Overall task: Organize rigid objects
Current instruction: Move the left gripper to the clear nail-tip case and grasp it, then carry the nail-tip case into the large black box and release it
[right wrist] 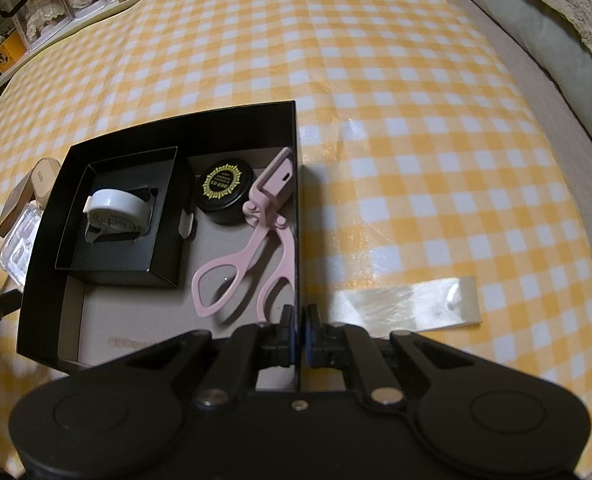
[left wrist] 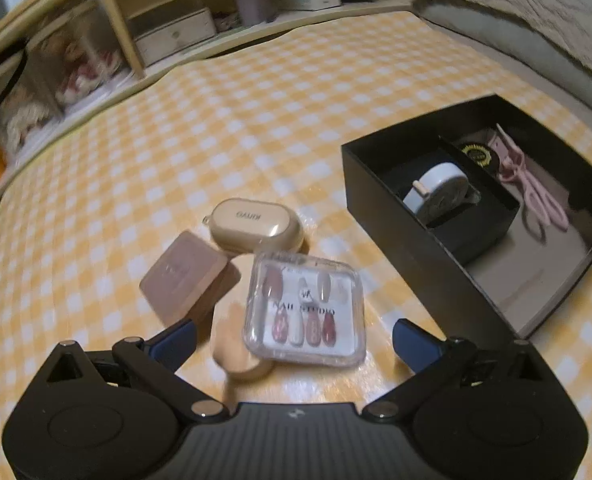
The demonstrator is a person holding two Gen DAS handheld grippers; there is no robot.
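Note:
My left gripper (left wrist: 293, 332) is open, its blue fingers on either side of a clear nail-tip case (left wrist: 304, 308) without touching it. The case leans on a round beige compact (left wrist: 235, 344). Beside them lie a pink-brown square compact (left wrist: 183, 280) and a beige earbud case (left wrist: 255, 226). My right gripper (right wrist: 299, 320) is shut on the right wall of the open black box (right wrist: 43, 248). The box holds a pink eyelash curler (right wrist: 255, 240), a black jar (right wrist: 223, 188) and a white round item (right wrist: 115, 208) in a smaller black tray.
The yellow-and-white checked tablecloth (right wrist: 416, 120) covers the table. A strip of clear tape (right wrist: 408, 300) lies on it right of the box. Shelves with boxes (left wrist: 167, 32) line the far edge, and a grey fuzzy blanket (left wrist: 536, 20) lies at the right.

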